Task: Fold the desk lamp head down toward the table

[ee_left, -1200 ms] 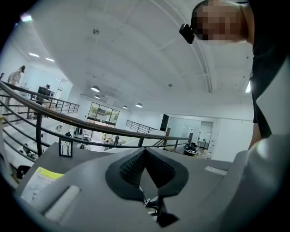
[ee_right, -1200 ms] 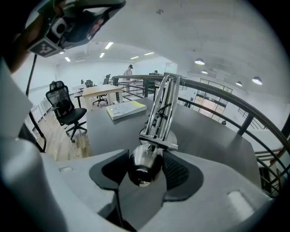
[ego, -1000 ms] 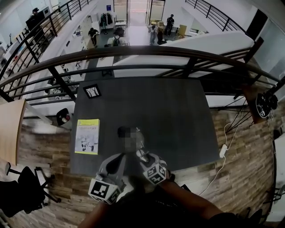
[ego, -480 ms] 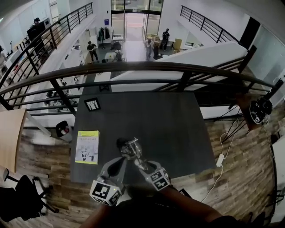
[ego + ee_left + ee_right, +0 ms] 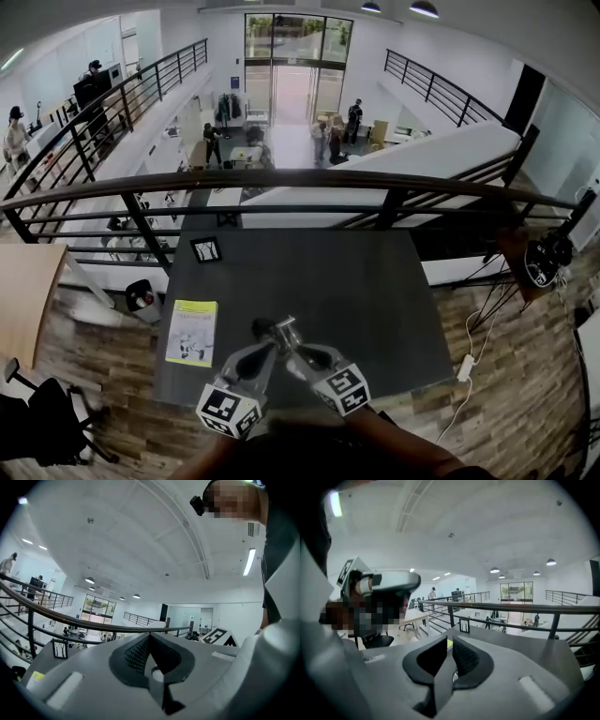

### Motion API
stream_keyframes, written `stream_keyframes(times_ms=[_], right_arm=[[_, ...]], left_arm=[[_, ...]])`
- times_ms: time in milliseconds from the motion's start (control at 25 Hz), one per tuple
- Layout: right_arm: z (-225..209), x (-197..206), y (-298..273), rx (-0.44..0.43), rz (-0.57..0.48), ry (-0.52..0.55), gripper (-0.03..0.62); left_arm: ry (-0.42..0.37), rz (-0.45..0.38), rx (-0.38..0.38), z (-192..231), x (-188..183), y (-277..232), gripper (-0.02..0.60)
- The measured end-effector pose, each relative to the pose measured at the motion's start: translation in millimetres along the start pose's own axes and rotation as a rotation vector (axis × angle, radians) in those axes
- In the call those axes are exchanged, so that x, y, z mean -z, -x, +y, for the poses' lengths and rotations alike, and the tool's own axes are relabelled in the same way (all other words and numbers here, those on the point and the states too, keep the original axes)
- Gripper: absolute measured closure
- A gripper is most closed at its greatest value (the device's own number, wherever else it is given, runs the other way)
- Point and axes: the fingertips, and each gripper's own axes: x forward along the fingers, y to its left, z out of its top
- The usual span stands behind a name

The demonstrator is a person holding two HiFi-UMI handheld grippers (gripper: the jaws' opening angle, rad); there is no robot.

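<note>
Your right gripper (image 5: 449, 639) has just been closing its jaws, and on nothing. They stand a sliver apart, with only the thin yellow booklet (image 5: 191, 333) showing through the gap. Your left gripper (image 5: 150, 637) has its jaws pressed together, also empty. Both look out level across the dark grey rectangular table (image 5: 356, 281) toward the black metal railing (image 5: 309, 183), not at the job. The small dark-and-silver desk lamp (image 5: 275, 329) sits where it sat a second ago, at the middle of the table's near edge, right of the booklet and just past both tips in the head view. It's too small to tell how its head lies. With neither claw on it, I'd say the fold is either finished or needs a fresh grip.
</note>
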Motion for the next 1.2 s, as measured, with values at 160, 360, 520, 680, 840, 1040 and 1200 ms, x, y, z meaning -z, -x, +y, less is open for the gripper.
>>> stream_keyframes(times_ms=[160,360,520,680,840,1040,1200], right_arm=[[13.8,-42.1,12.3,-0.061,-0.096,-0.004,0.591],[14.8,-71.5,29.1,-0.096,-0.171,0.011,0.591],[8.4,-70.9,37.9,-0.119,-0.183,0.026,0.591],[-3.4,-67.1,60.0,-0.160,-0.190,0.039,0.591],[-20.1,-64.5,85.7,-0.208,-0.191,0.071,0.591],[-37.4,-52.0,119.4,-0.261,-0.192,0.091,0.591],[-48.2,-33.1,141.0,-0.305,-0.176,0.091,0.591]], left_arm=[[-0.015,-0.007,-0.009,-3.4,-4.5,-0.6,0.580],[-0.022,-0.010,-0.039,-10.9,-5.8,-5.0,0.581],[-0.023,-0.011,-0.062,-20.2,-5.2,-12.3,0.580],[-0.026,-0.019,-0.103,-45.1,-1.4,-23.9,0.580],[-0.022,-0.030,-0.155,-71.6,2.0,-38.3,0.580],[-0.011,-0.050,-0.237,-99.2,11.3,-48.7,0.581],[-0.013,-0.061,-0.294,-126.3,22.7,-52.7,0.581]])
